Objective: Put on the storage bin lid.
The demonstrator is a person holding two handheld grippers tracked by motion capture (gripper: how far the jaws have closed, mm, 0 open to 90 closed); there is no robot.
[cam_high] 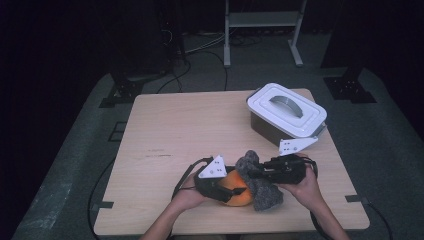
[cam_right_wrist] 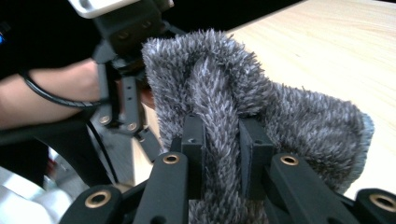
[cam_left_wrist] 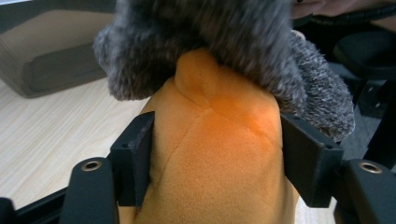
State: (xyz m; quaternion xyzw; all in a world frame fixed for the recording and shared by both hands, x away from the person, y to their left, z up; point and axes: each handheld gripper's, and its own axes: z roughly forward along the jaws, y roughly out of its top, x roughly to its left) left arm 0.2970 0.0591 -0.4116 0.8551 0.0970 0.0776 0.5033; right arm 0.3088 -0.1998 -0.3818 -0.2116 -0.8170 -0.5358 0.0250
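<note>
Near edge of the counter (cam_high: pixel 165 130), between the two hands: an orange plush (cam_left_wrist: pixel 219 154) with a grey furry cover (cam_right_wrist: pixel 261 107) over its far end. The left gripper (cam_high: pixel 226 189) is seen with its fingers (cam_left_wrist: pixel 133 158) clamped on the orange plush from both sides, the soft body bulging between them. The right gripper (cam_high: pixel 257 173) comes in from the right; its fingers (cam_right_wrist: pixel 194 140) are pinched on a fold of the grey furry cover, almost together with only the fur between.

Key relation: the cover sits on the plush end pointing away from the left gripper, toward the right one, and drapes down to the counter on the right side. The plush's long axis is judged to run roughly left to right, along the line between the grippers. Separation of the two would likely turn on pulling along that line.

Plush: smooth short pile, seamed, bright orange. Cover: long shaggy pile, dark grey.

Farther back right, well apart: a white lidded box (cam_high: pixel 286 111), lid on, handle on top.
</note>
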